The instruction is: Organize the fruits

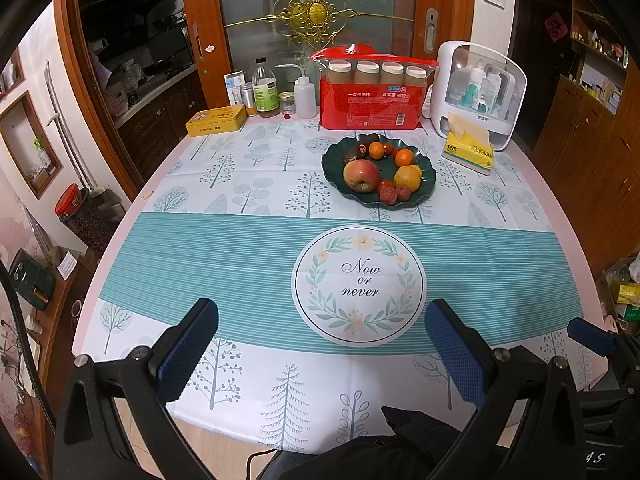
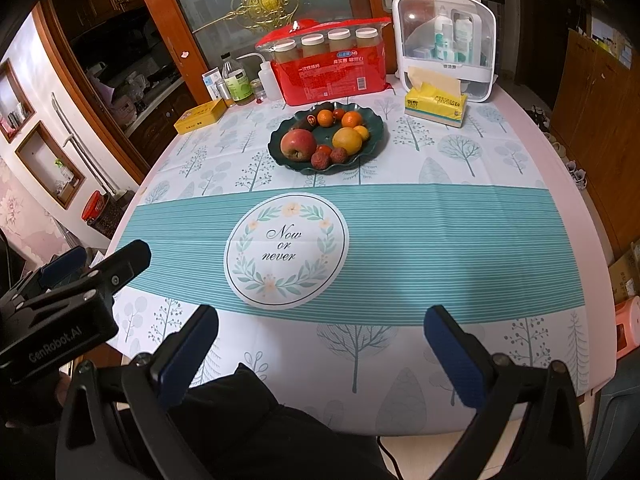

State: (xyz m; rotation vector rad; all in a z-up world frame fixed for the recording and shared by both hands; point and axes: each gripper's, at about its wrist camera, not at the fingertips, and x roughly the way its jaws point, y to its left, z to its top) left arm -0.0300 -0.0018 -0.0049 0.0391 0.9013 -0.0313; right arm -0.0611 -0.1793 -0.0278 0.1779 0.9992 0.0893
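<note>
Your left tongs (image 1: 320, 344) are matte black plastic with two broad arms, each tipped by a blue pad with a fine dimpled grid. Silver screw heads sit at the arm joints behind the pads. Your right tongs (image 2: 320, 350) are built the same, black with blue textured fingertips (image 2: 456, 360). Seen from the right wrist, the left body carries pale "GenRobot.AI" lettering. Behind both tongs you wear dark, black clothing.

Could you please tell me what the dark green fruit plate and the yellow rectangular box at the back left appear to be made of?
The dark green scalloped plate looks like glazed ceramic or glossy plastic: its wavy rim shines. The yellow rectangular box appears to be painted tin, with crisp edges and a fitted lid.
</note>
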